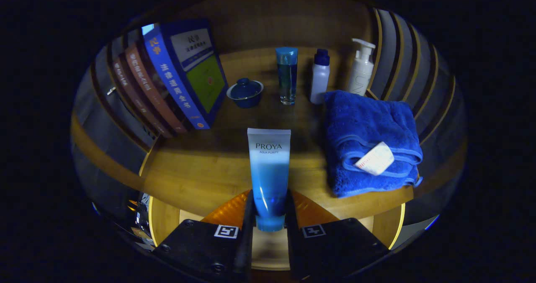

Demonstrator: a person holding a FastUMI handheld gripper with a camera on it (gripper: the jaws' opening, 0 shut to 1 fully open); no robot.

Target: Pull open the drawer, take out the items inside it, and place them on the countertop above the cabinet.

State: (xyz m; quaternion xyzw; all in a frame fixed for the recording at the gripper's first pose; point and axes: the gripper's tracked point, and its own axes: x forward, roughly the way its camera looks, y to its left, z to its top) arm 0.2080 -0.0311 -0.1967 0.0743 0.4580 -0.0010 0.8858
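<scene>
1. Blue-and-white, the tube sits clamped between the two fingers of the gripper, both of them pressing on its lower, cap end
2. Its long axis runs straight ahead along the fingers: the blue cap end points back toward the gripper, and the flat white crimped end points forward, out over the wooden countertop
3. Whether the tube touches the countertop or is held just above it cannot be told
4. Under the fingers, the rounded front edge of the countertop shows, with an orange surface just behind the fingertips
5. Just beside the tube, on its right, lies a folded blue towel with a white tag on its near fold; the two are apart
6. Beyond the tube, a small dark blue lidded bowl stands on the wood
7. Further right in the same row stand a clear blue-capped bottle, a white bottle with a dark blue cap and a white pump bottle, all upright
8. Left of the bowl, a row of books leans toward the left, the blue one nearest the bowl
</scene>
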